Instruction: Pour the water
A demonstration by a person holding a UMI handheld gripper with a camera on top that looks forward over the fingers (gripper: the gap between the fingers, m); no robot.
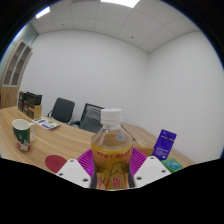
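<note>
I see my gripper closed about halfway on a clear plastic bottle with a white cap, amber liquid and a yellow label; both purple pads press its sides, so the bottle sits clamped upright between the fingers. Beyond them, off to the left on the wooden table, stands a white paper cup with a green pattern, well apart from the bottle. Black office chairs line the table's far side, before a white wall.
</note>
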